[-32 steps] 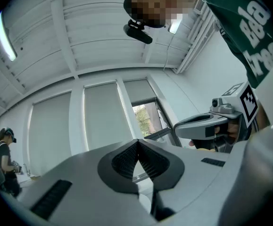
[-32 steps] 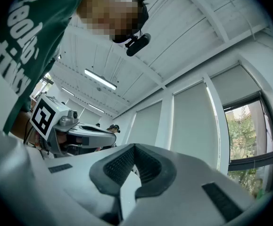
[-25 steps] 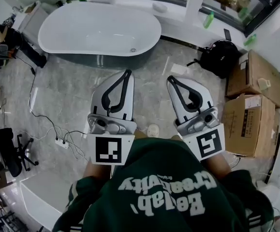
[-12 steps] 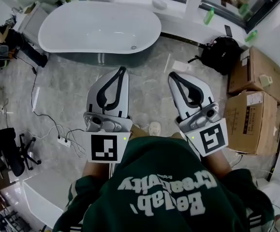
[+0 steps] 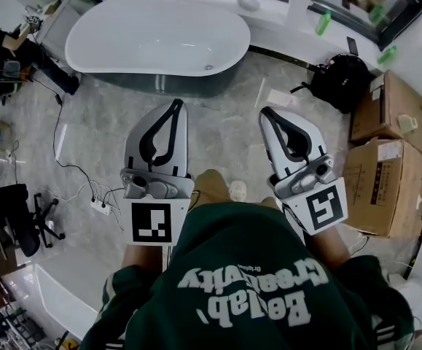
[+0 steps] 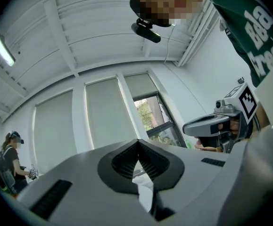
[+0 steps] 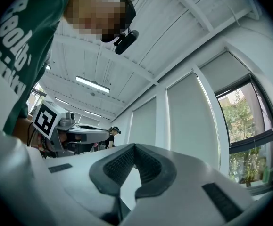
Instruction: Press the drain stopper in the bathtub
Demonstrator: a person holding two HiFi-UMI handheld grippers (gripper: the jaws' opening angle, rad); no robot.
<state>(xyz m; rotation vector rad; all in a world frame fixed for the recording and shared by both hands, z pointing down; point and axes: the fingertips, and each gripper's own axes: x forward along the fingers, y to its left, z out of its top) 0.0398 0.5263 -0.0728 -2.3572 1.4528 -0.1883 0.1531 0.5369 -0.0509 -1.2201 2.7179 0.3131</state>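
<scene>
A white oval bathtub stands on the grey stone floor at the top of the head view. Its small round drain stopper sits on the near inner side. My left gripper and my right gripper are held in front of the green sweatshirt, both well short of the tub and above the floor. Both point toward the tub with jaws shut and nothing between them. The left gripper view shows the left gripper aimed up at blinds and ceiling. In the right gripper view the right gripper is tilted up the same way.
A black backpack lies on the floor to the right, with cardboard boxes beyond it. A power strip with cables lies at the left near a black office chair. A person sits at far left. Green bottles stand on the window ledge.
The tub has shifted slightly right in the head view. The left gripper has drifted a little left and up; both stay shut and empty.
</scene>
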